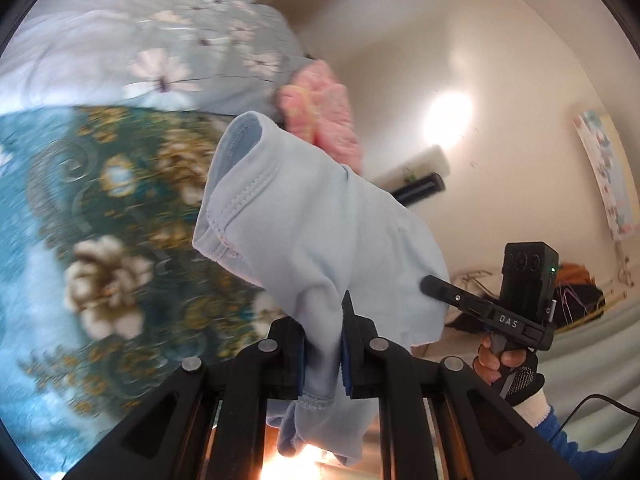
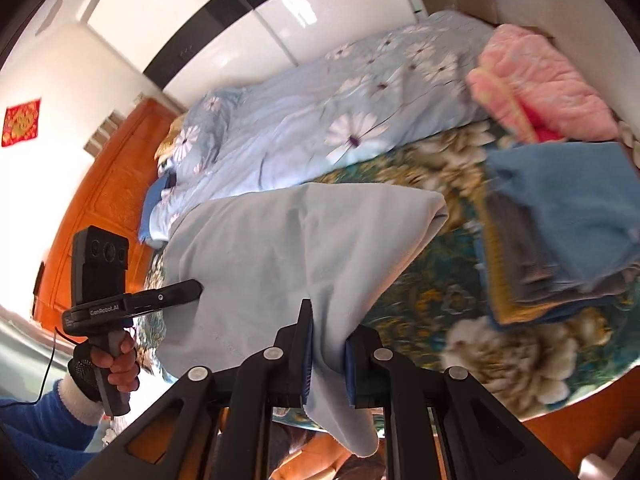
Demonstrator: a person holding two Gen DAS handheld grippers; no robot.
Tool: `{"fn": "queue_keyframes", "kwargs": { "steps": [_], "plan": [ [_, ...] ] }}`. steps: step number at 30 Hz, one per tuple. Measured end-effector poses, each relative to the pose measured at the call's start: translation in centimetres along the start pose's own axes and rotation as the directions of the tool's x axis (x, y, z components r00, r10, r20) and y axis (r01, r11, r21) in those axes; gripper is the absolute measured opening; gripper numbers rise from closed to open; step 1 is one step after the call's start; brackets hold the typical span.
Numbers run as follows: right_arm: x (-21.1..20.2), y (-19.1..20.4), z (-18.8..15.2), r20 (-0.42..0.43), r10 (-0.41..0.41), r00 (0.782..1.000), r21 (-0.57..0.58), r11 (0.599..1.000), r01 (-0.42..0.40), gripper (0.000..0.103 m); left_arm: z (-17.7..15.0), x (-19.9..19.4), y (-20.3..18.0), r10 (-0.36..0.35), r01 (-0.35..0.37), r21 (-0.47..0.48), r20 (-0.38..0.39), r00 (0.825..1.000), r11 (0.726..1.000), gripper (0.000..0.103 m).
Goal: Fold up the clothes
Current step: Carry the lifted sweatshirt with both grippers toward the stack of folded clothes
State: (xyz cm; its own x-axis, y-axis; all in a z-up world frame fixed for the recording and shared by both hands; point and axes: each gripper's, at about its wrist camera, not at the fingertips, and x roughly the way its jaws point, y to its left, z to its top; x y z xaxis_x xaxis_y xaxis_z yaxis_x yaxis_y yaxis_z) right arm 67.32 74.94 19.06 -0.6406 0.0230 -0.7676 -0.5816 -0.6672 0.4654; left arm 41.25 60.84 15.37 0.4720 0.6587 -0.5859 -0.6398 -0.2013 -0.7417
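A pale blue garment [image 1: 320, 220] hangs in the air above the bed, held between both grippers. My left gripper [image 1: 323, 360] is shut on one bunched edge of it, a stitched hem [image 1: 240, 196] sticking up in front. My right gripper [image 2: 328, 360] is shut on another edge of the same pale blue garment [image 2: 280, 248], which spreads out towards the left. In the left wrist view the right gripper [image 1: 430, 284] reaches into the cloth from the right; in the right wrist view the left gripper [image 2: 196, 290] does so from the left.
Below lies a bed with a teal flowered cover [image 2: 460, 300]. A pale blue daisy quilt [image 2: 320, 120] is heaped at the far side, a pink blanket [image 2: 536, 88] beside it. A stack of folded clothes [image 2: 560, 232], blue on top, sits at the right. An orange wooden headboard [image 2: 104, 200] stands at the left.
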Motion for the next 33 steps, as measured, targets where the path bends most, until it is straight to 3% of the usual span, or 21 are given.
{"fn": "queue_keyframes", "kwargs": {
  "steps": [7,15,20,26,33],
  "plan": [
    [-6.2,-6.1,0.8,0.092,-0.072,0.993,0.084,0.994,0.064,0.013,3.0,5.9,-6.1,-0.043,0.053,0.114,-0.09,0.995,0.992,0.014],
    [-10.6,-10.9,2.6,0.139,-0.168,0.976,0.172,0.975,0.143,0.013,7.3,12.0,-10.6,-0.112,0.152,0.202,-0.197,0.974,0.967,0.014],
    [-12.1,-13.5,3.9,0.149,-0.213,0.966,0.216,0.96,0.178,0.013,8.8,14.4,-13.1,-0.118,0.177,0.246,-0.239,0.964,0.953,0.014],
    [-12.6,-17.7,7.5,0.109,-0.198,0.974,0.169,0.969,0.178,0.013,9.9,17.5,-14.9,-0.096,0.152,0.235,-0.232,0.968,0.96,0.014],
    [-10.5,-24.5,12.7,0.007,-0.111,0.994,0.049,0.993,0.11,0.013,10.0,22.4,-15.3,-0.05,0.069,0.135,-0.142,0.989,0.988,0.014]
  ]
}}
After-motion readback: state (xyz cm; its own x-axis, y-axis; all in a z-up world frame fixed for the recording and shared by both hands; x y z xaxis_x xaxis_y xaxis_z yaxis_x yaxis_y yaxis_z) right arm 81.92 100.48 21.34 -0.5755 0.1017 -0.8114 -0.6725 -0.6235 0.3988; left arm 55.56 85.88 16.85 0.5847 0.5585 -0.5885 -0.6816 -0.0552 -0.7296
